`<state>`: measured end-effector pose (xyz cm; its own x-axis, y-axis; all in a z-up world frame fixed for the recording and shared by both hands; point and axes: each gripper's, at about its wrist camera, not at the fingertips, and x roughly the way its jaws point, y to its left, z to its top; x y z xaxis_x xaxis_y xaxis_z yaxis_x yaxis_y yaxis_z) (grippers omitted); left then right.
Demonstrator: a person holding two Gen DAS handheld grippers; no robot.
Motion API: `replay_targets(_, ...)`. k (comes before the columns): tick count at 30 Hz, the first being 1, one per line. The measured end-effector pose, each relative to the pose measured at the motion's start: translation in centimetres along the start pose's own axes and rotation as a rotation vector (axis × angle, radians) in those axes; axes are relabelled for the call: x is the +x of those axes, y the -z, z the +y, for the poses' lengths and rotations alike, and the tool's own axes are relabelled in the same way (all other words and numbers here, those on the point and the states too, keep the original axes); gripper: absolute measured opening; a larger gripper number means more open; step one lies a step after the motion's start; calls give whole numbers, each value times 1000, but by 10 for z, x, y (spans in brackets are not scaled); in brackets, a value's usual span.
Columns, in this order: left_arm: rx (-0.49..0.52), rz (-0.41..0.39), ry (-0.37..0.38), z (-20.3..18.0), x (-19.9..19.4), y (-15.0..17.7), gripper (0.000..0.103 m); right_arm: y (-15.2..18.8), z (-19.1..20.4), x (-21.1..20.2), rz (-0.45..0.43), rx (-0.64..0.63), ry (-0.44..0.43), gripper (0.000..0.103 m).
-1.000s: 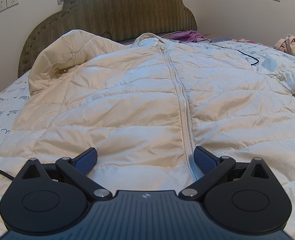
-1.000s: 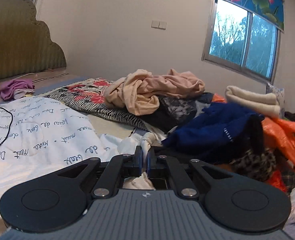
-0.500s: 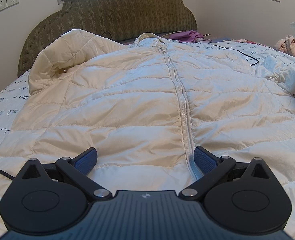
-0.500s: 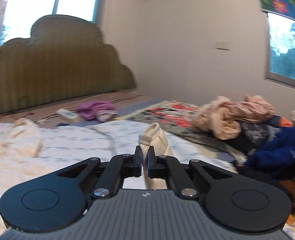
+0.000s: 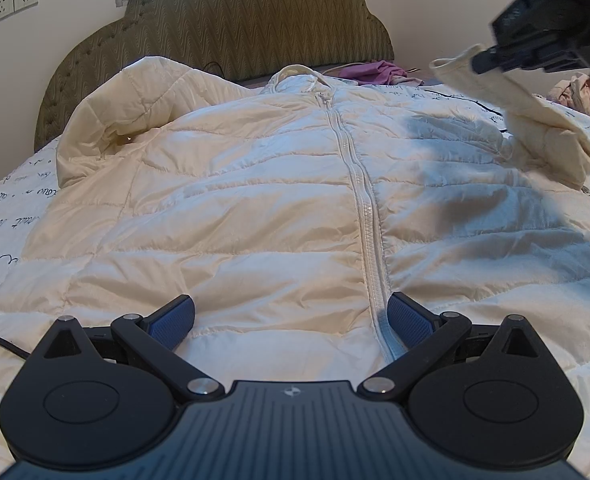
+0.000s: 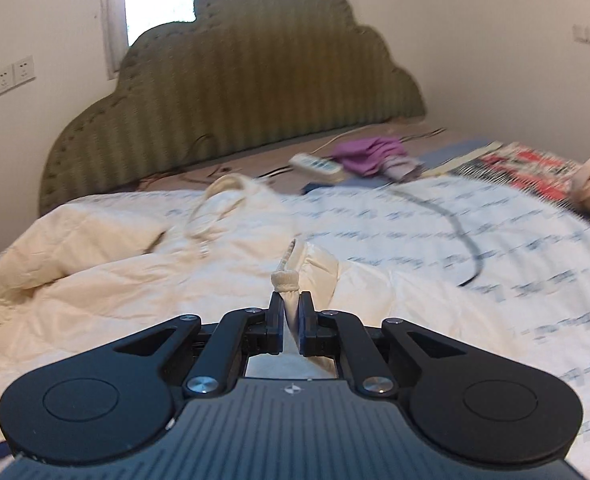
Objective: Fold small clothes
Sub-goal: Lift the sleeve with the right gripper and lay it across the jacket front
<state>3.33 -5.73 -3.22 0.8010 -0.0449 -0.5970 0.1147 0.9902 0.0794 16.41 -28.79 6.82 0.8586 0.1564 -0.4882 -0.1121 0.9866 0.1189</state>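
While right claw (image 6: 291, 322) pinches sleeve cuff (image 6: 283, 280) above jacket (image 5: 255, 208), left claw (image 5: 291, 320) gapes empty at hem. Next: lay sleeve across chest.

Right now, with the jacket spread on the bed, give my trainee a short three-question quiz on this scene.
1. True or false: the zipper of the cream jacket is closed.
2. What does the right hand-held gripper grip? A) the hood B) the sleeve cuff C) the hem
3. Fill in: the left hand-held gripper has its jaws ____ above the jacket's lower edge.

Key: 1 true. 2 B; the sleeve is lifted over the jacket's body. 3 open, holding nothing.
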Motion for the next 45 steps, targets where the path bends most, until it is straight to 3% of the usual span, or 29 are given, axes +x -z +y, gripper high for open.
replay_targets(12,-1,0,0,0,0,0,103,1,76,44,130,62,-235,11)
replay_targets(19,-1,0,0,1,0,-1,103,-2,119,66,182,77,-423,11)
replay_targets(29,-1,0,1,1,0,-1,103,0,167,80,228,4,-542,15)
replay_targets(32,-1,1,1,1,0,-1,103,8,175,88,298,-14,-609,22)
replay_targets(34,-2,1,1,1,0,-1,103,13,174,90,339,8,-670,54)
replay_targets(36,-2,1,2,1,0,0,103,10,168,80,298,20,-702,59)
replay_targets(39,-2,0,2,-1,0,0,103,-4,148,61,203,47,-696,59)
replay_targets(41,-2,0,2,0,0,0,103,-7,131,55,186,72,-617,59)
replay_targets(45,-3,0,2,0,0,0,103,11,107,76,315,111,-461,63)
